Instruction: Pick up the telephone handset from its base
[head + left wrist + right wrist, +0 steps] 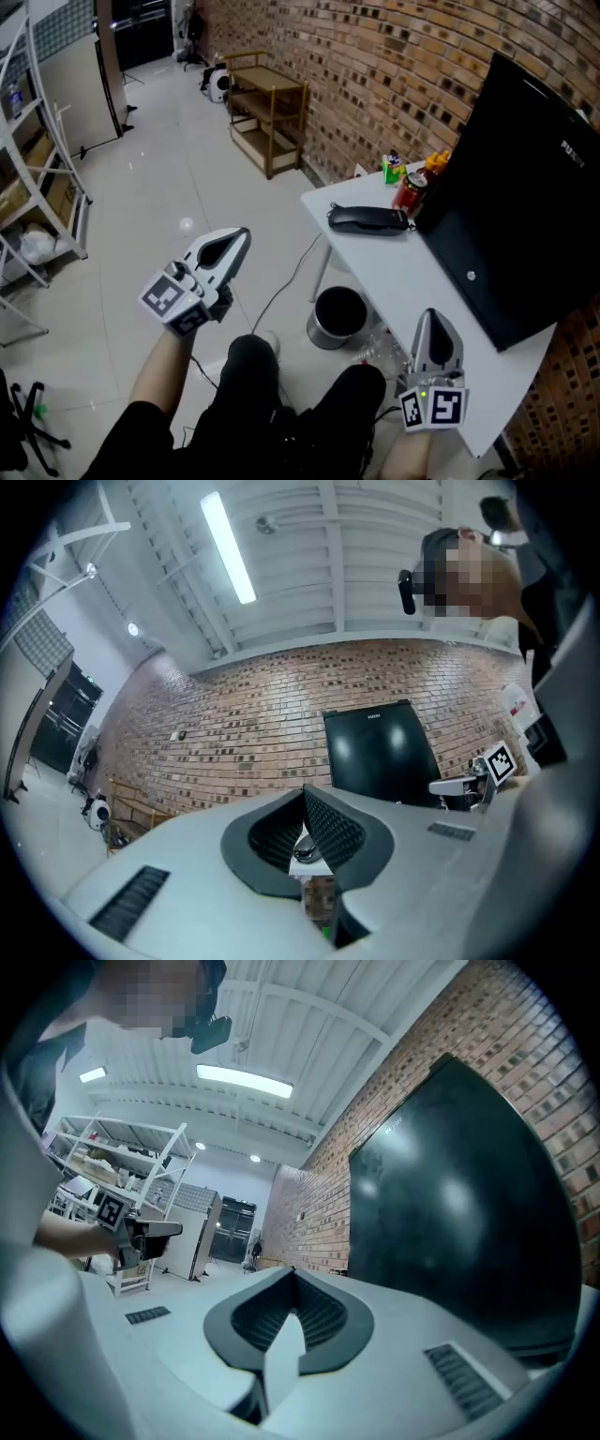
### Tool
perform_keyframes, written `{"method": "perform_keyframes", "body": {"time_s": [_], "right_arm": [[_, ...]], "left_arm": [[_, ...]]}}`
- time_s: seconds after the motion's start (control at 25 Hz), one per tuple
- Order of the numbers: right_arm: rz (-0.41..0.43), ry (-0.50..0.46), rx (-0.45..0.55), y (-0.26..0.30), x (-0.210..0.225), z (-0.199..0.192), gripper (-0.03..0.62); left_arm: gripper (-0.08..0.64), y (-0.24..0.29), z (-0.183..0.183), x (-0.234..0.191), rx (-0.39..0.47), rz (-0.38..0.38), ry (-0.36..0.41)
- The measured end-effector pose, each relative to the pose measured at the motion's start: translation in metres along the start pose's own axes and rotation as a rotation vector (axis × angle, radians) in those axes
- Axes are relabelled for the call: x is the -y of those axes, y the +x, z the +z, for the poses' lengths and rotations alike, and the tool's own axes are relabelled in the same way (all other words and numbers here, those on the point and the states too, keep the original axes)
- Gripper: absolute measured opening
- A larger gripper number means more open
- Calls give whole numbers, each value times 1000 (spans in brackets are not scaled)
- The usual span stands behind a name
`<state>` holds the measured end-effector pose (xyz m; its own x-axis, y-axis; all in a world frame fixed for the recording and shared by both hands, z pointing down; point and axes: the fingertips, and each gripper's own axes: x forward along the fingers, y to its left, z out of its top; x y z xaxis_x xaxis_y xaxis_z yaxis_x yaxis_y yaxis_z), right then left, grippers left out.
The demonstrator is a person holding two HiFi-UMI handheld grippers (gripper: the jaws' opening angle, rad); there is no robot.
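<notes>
The black telephone [367,219], handset lying on its base, sits near the far left corner of the white table [412,281]. My left gripper [239,234] hangs over the floor left of the table, well short of the phone, jaws shut and empty. In the left gripper view its pads [323,827] meet, and a small dark shape [304,849], possibly the phone, shows through the gap below. My right gripper [429,317] is above the table's near part, shut and empty, with its tips [293,1274] together.
A red can [410,192], a green box [393,169] and an orange item [437,161] stand just behind the phone. A large black screen [525,187] leans along the table's right side. A black bin [337,317] stands under the table; a wooden shelf [267,108] lines the brick wall.
</notes>
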<state>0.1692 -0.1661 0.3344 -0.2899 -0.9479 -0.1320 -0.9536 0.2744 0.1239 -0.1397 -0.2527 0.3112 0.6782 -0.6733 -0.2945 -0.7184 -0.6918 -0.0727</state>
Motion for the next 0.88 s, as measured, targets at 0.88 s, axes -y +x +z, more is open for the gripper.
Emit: {"method": "perform_keyframes", "body": {"time_s": [0.88], "right_arm": [[-218,-34,-22,-26,60,2,9]], "left_arm": [[3,142,-35,45,-16,-314,-96]]}}
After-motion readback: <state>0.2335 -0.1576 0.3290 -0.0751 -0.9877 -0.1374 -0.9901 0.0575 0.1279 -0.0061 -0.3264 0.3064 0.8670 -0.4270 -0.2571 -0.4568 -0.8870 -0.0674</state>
